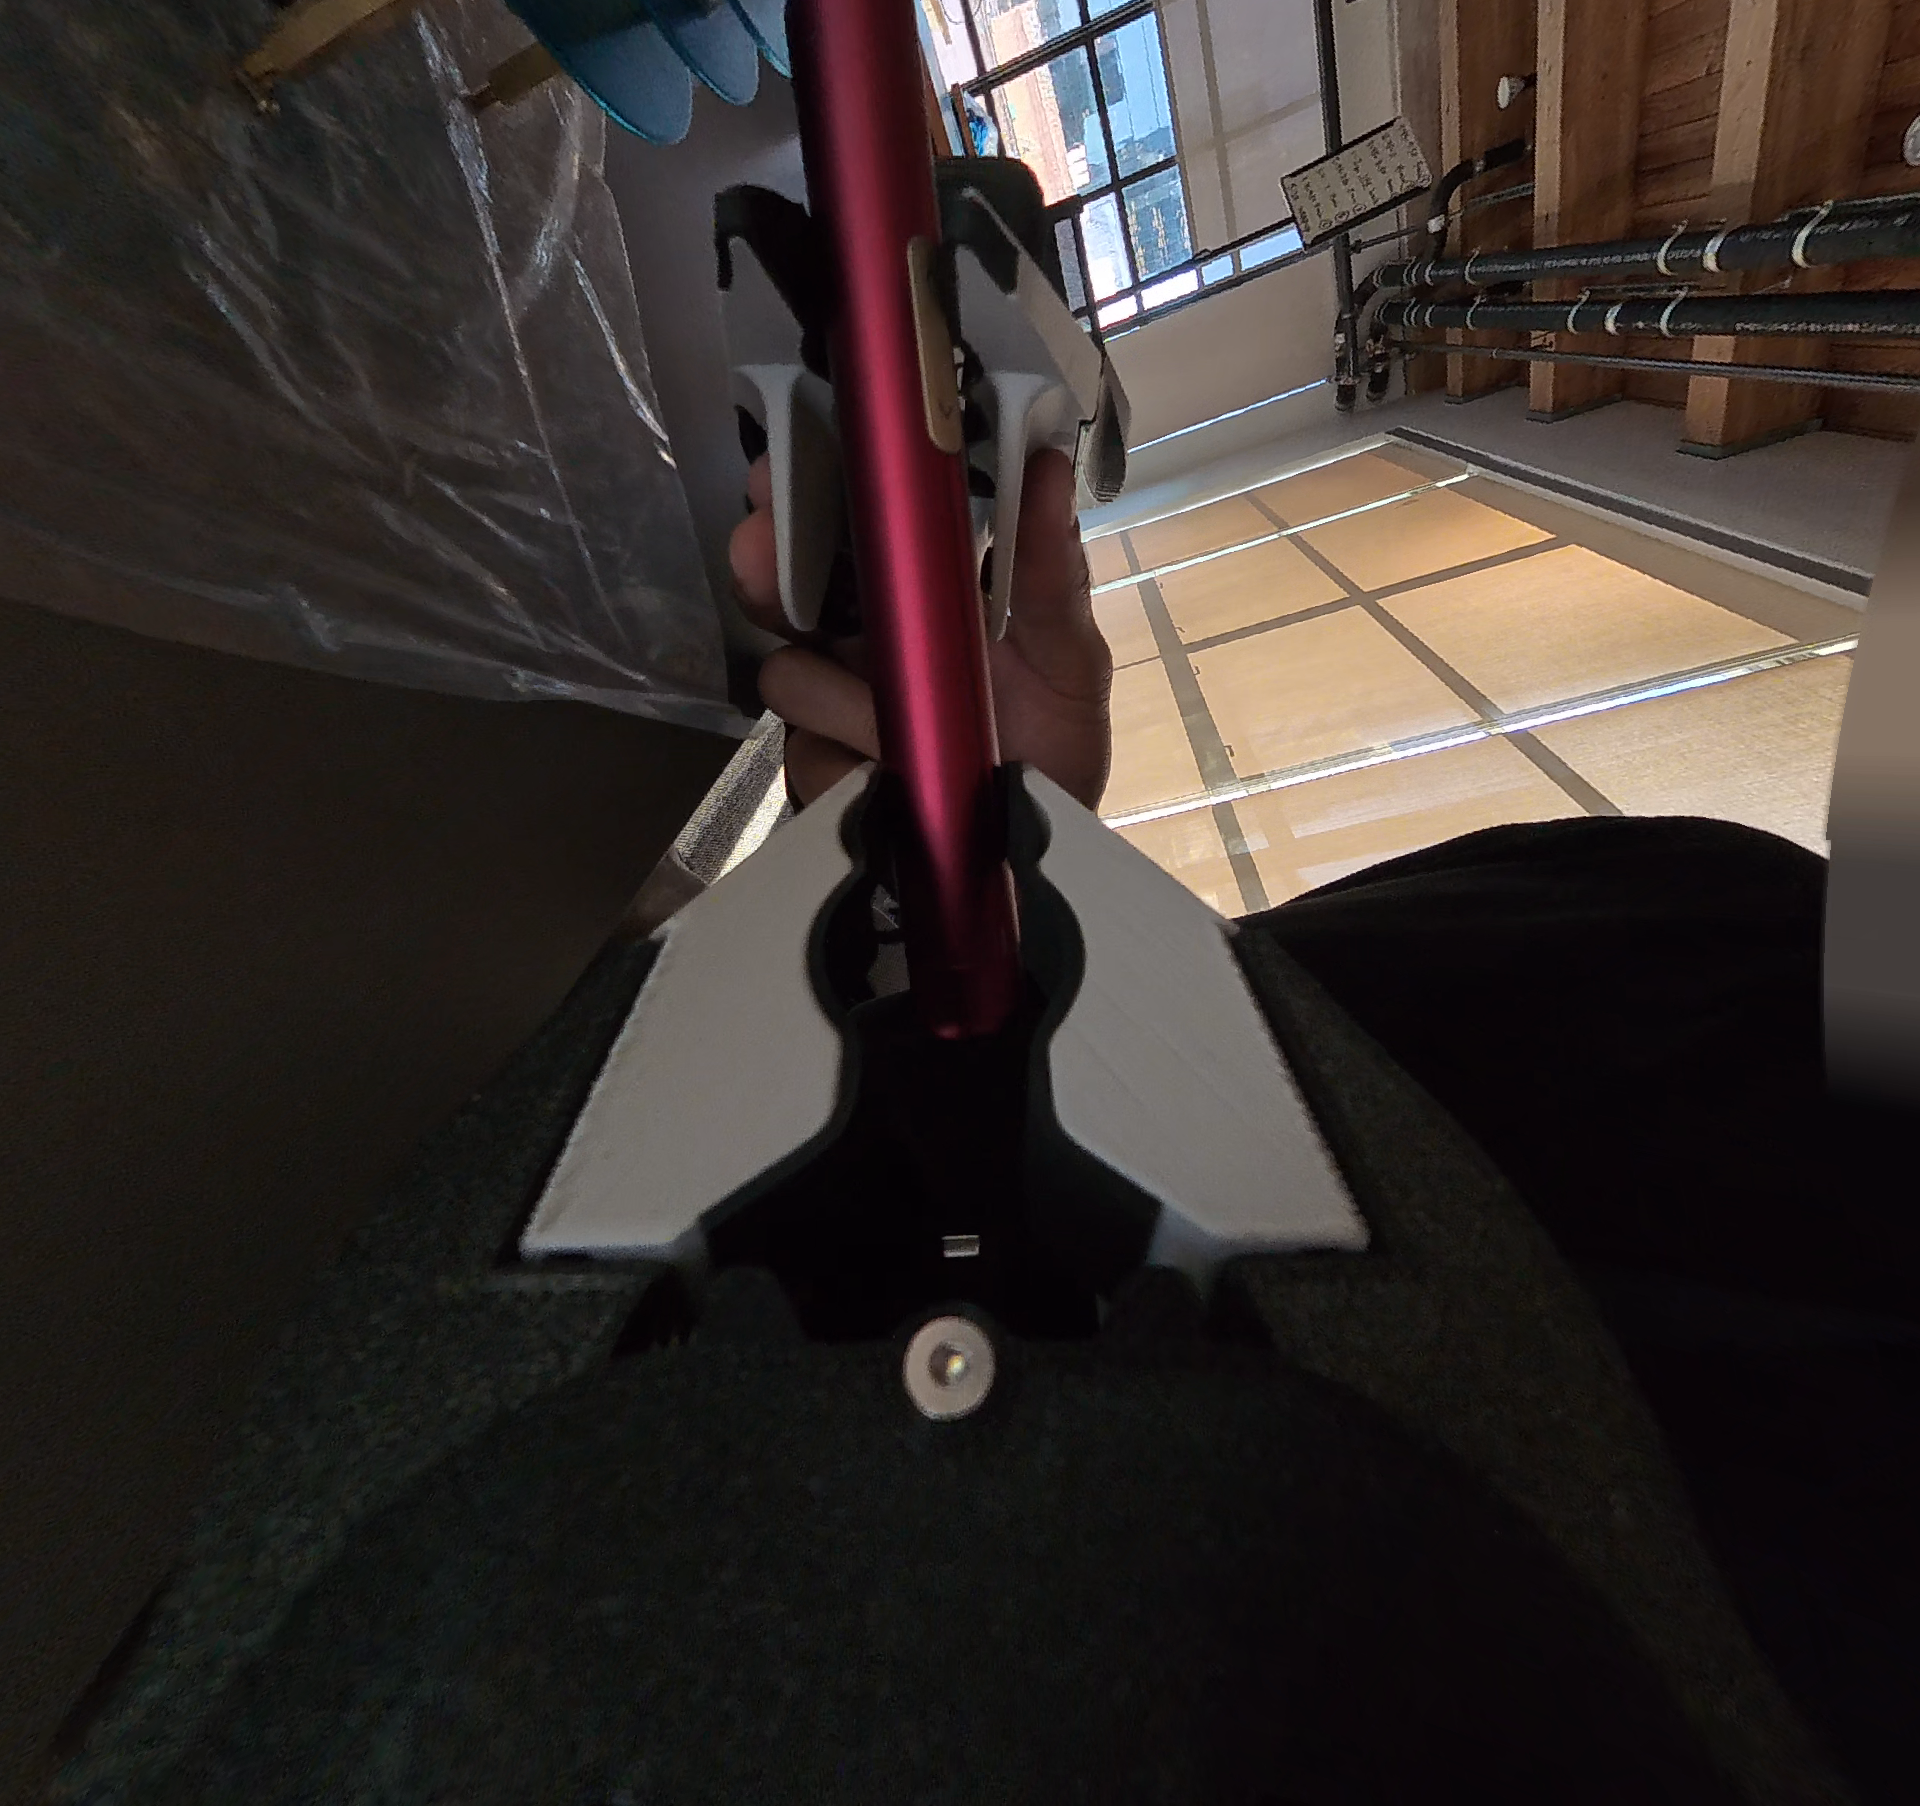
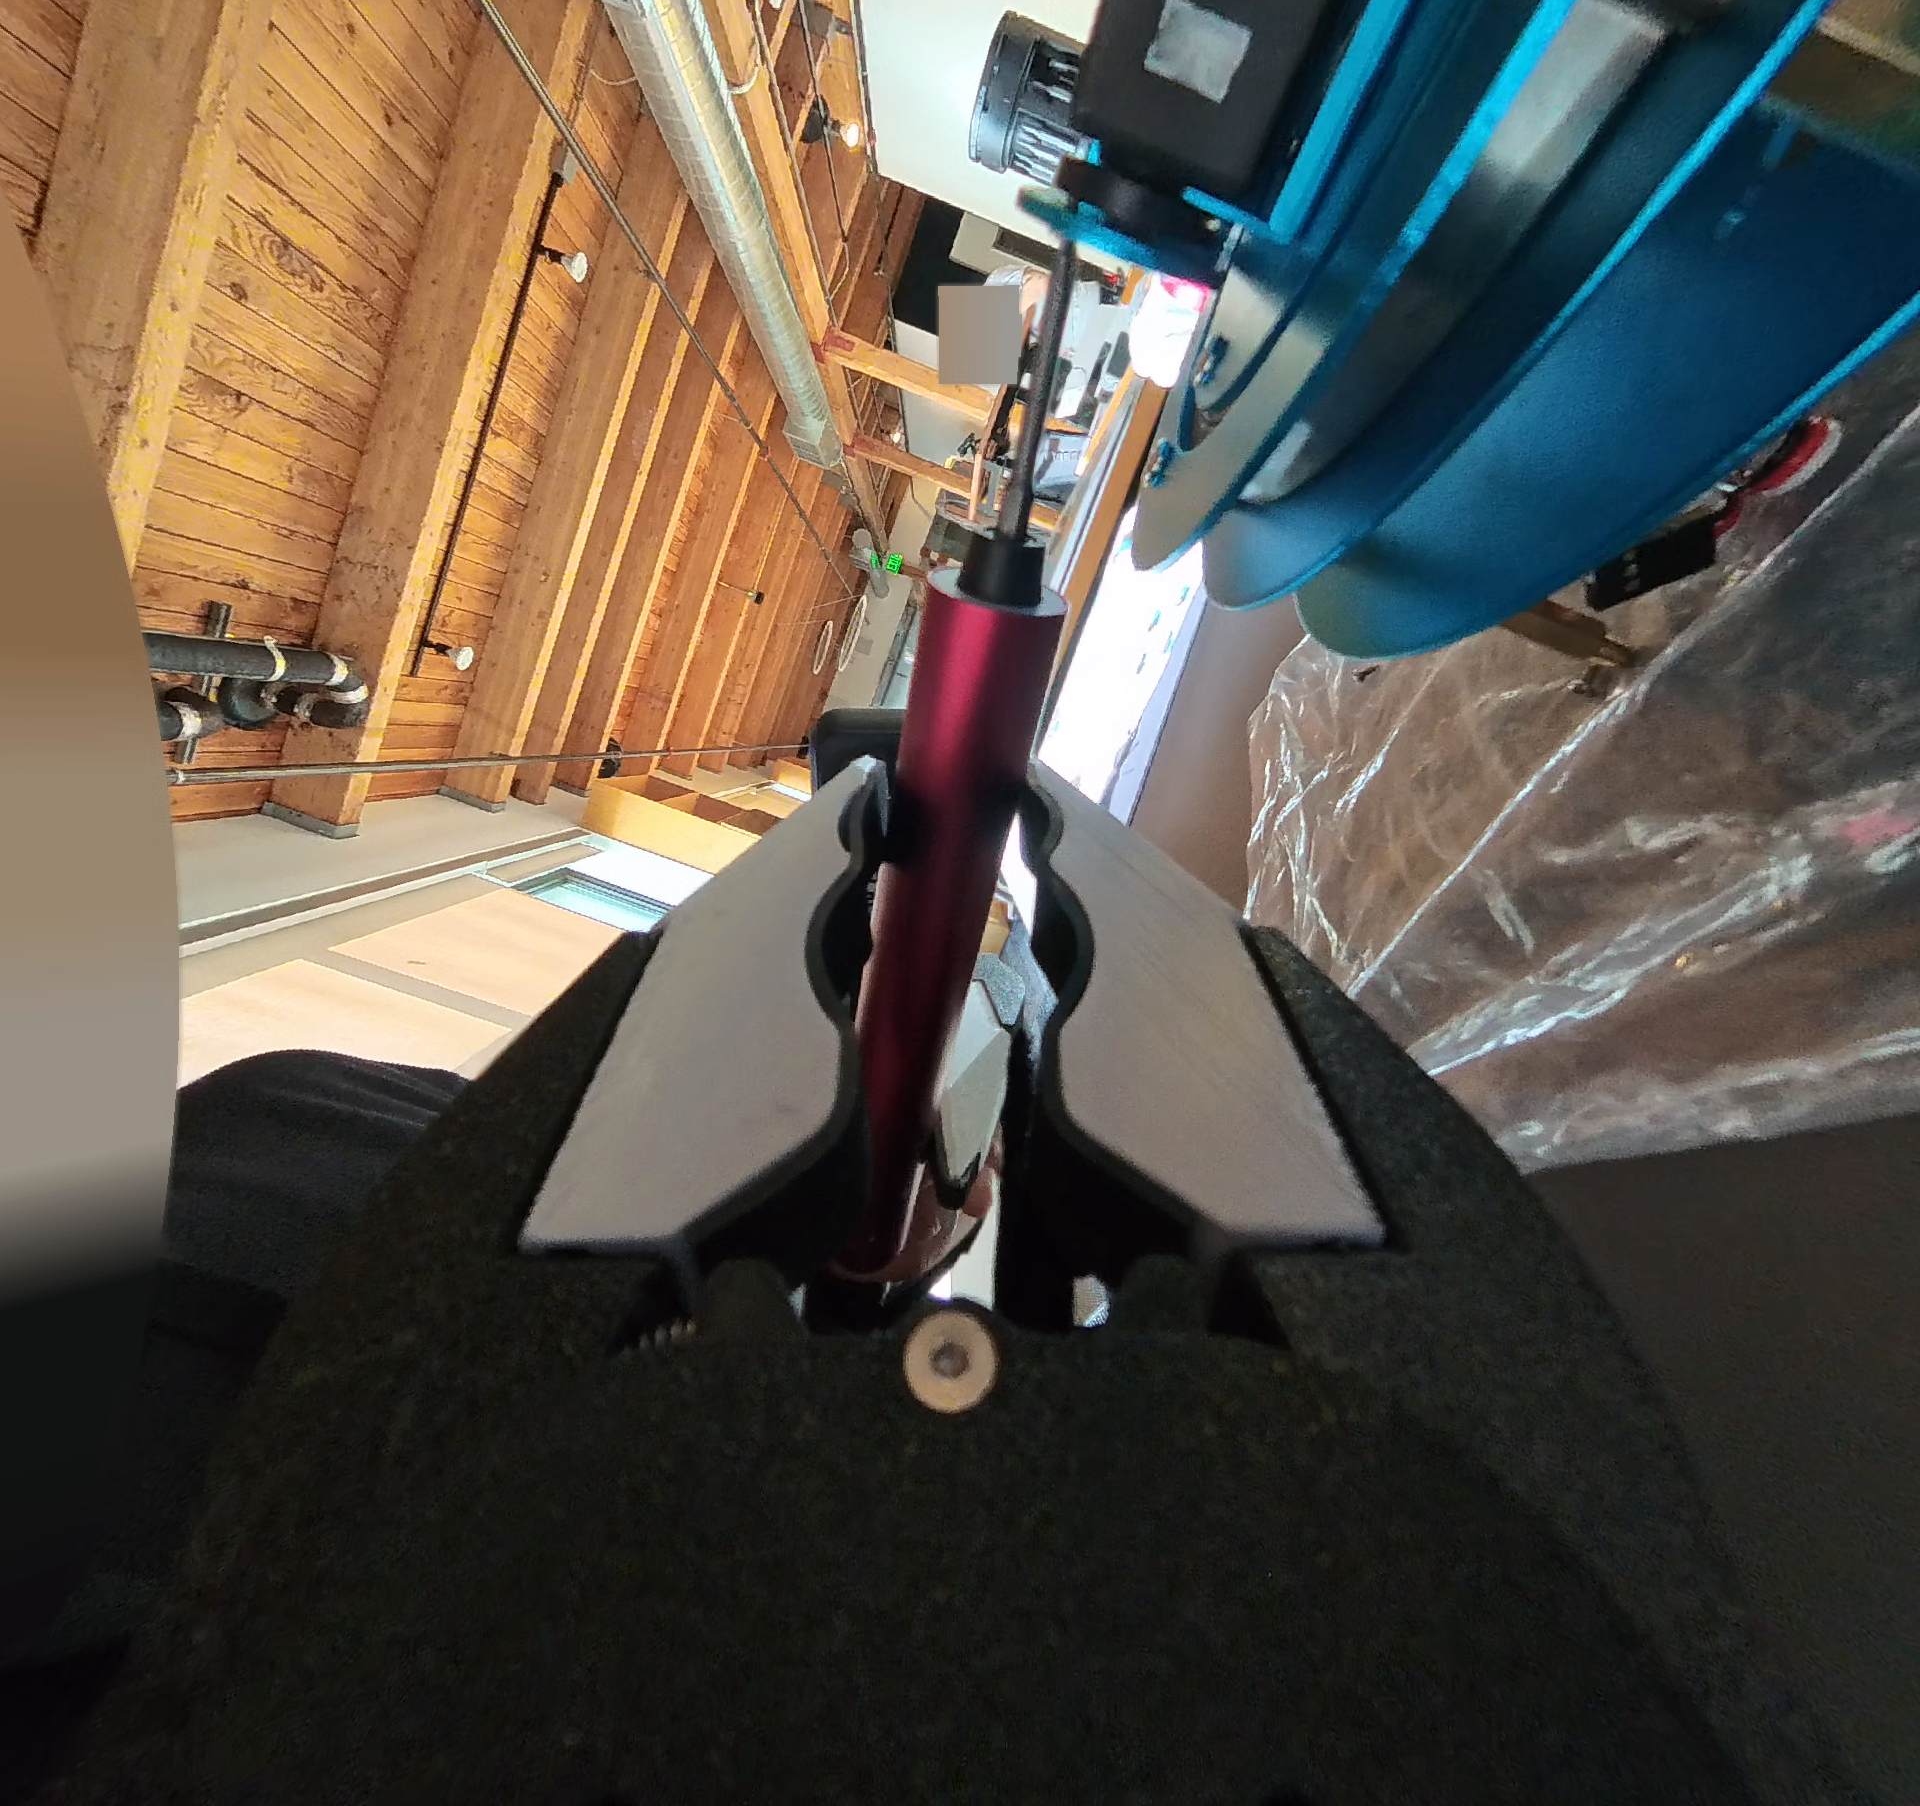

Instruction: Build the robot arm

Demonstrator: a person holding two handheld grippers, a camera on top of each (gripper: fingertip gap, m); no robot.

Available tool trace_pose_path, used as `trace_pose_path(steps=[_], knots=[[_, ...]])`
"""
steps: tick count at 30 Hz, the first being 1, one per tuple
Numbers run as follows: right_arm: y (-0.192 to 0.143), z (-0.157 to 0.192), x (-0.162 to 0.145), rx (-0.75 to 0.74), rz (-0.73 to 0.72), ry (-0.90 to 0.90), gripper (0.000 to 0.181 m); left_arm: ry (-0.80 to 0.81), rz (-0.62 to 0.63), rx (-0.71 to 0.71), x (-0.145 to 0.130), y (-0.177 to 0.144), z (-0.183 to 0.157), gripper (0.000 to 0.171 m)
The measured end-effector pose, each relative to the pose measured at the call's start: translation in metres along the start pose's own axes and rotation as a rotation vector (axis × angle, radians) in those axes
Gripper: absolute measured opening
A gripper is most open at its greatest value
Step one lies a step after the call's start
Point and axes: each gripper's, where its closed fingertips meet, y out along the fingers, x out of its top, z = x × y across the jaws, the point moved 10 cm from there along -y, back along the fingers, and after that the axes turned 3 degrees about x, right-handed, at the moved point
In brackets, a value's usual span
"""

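Fingers (image 1: 727, 1029) of left gripper (image 1: 940, 800) clamp red screwdriver (image 1: 904, 509) at its rear; right gripper (image 2: 951, 811) clamps it farther forward. Bit (image 2: 1039, 385) meets blue disc assembly (image 2: 1507, 354), beside crinkled plastic wrap (image 2: 1558, 925). No containers visible.

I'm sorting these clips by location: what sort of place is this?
Probably a loft-style workshop or lab: plank ceiling on timber beams, exposed pipes, a large gridded window. Both grippers hold a red screwdriver against a blue-plated device.
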Motion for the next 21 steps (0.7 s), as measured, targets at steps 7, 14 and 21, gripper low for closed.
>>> trace_pose_path(steps=[7,14,21], knots=[[0.000,0.000,0.001,0.001,0.004,0.001,0.023,0.001,-0.011,0.005,0.000,-0.001,0.000,0.020],[-0.005,0.000,0.005,-0.035,-0.010,0.005,0.022,0.033,-0.070,0.068,-0.004,-0.004,0.001,0.019],[-0.013,0.001,0.002,-0.097,0.041,0.025,0.022,0.226,-0.088,0.283,-0.008,-0.006,-0.007,0.019]])
